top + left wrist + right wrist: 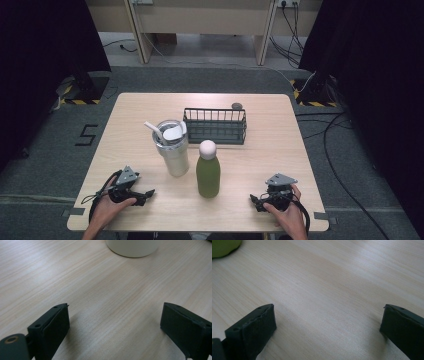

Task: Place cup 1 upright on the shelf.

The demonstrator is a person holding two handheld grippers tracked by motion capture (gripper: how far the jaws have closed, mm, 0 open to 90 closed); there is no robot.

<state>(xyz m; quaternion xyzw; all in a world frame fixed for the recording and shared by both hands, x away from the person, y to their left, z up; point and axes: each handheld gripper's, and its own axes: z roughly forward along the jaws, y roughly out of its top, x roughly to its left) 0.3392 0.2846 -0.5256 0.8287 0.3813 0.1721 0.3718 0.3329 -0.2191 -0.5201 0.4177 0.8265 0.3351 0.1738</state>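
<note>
My left fingers (61,322) stand wide apart with only bare worktop (105,295) between them, nothing held. Left gripper (145,194) rests low at the worktop's near-left corner, pointing toward the middle, my left hand (107,202) behind it. In the left gripper view the base of the cream tumbler (132,247) sits straight ahead, well apart from the tips. Tumbler (172,150), steel rim, lid and white straw, stands left of centre. Just beside it on the right, green bottle (208,172) with a pale round cap, upright, a bit nearer the near edge. Behind both, dark wire basket (215,127) toward the far edge; small round dark object (236,105) just beyond it. Right gripper (255,202) at the near-right corner, aimed left toward the bottle, right hand (285,212) on it. Right fingers (254,327) also wide, empty; bottle's green edge (223,247) at the top-left corner of the right gripper view.
</note>
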